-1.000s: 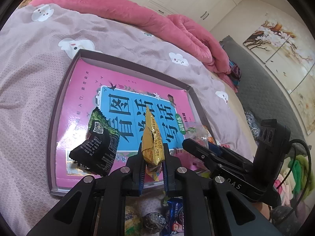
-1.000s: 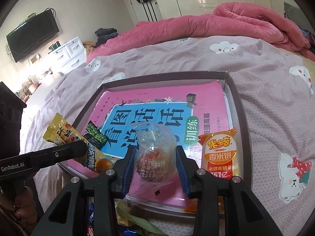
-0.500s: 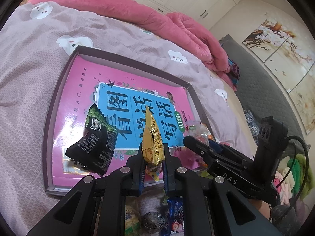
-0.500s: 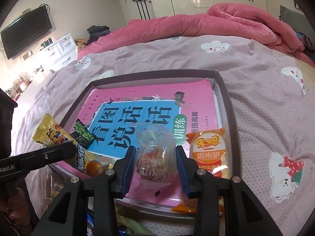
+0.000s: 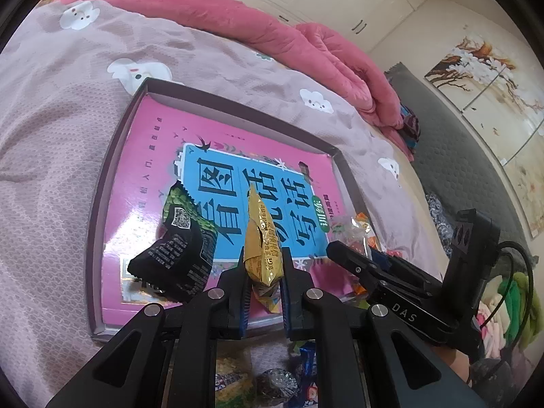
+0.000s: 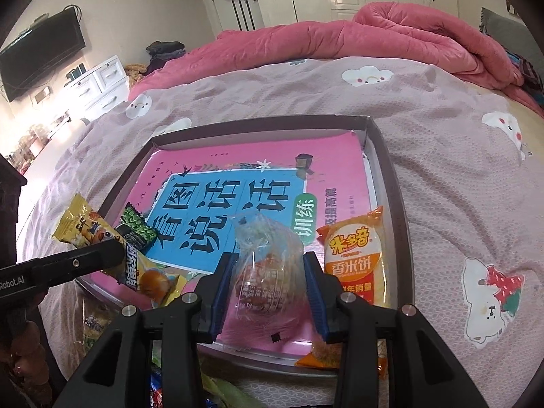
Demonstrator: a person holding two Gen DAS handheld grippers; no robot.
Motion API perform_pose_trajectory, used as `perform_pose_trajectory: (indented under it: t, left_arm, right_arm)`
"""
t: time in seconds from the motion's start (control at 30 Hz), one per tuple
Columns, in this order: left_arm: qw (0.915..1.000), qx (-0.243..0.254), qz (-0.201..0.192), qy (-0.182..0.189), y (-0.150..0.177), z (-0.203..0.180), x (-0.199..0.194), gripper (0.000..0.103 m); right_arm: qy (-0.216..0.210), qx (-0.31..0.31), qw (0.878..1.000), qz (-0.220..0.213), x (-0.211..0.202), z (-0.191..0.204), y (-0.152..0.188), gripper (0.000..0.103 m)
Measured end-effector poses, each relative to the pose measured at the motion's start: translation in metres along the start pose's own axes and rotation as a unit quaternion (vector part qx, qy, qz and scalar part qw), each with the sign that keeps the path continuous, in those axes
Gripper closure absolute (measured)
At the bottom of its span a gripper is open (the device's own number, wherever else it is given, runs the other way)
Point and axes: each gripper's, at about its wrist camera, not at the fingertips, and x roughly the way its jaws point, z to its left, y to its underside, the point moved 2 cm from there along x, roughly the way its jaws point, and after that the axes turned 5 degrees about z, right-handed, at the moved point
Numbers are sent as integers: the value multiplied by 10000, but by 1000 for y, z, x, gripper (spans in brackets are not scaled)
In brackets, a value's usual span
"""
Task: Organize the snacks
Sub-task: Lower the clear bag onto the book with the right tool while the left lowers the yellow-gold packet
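My left gripper (image 5: 264,255) is shut on a gold-yellow snack packet (image 5: 261,238), holding it upright over the near edge of the shallow tray (image 5: 112,156) with its pink and blue liner. A black and green pea packet (image 5: 176,248) lies in the tray just left of it. Over the tray's near side, my right gripper (image 6: 268,261) is shut on a clear plastic packet (image 6: 268,258) with a reddish snack inside. An orange rice-cracker packet (image 6: 353,255) lies in the tray to its right. At the left of the right wrist view, the left gripper (image 6: 68,265) shows with the yellow packet (image 6: 78,224).
The tray rests on a mauve bed cover (image 6: 459,176) with a rolled pink quilt (image 6: 374,34) behind. Several loose snacks (image 5: 272,384) lie below the tray's near edge. A person's hand (image 6: 23,357) grips the left handle. White drawers (image 6: 98,85) stand far left.
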Motion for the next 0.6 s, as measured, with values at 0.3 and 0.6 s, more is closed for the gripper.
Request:
perform_pose_trajectory:
  t: [0.3, 0.6]
  left_arm:
    - [10000, 3, 3, -42, 1, 2, -3, 89]
    - [10000, -22, -8, -86, 1, 3, -5, 87]
  right_arm:
    - [-199, -60, 9998, 18, 0, 8, 2, 62]
    - [-345, -42, 9994, 5, -2, 11, 2, 61]
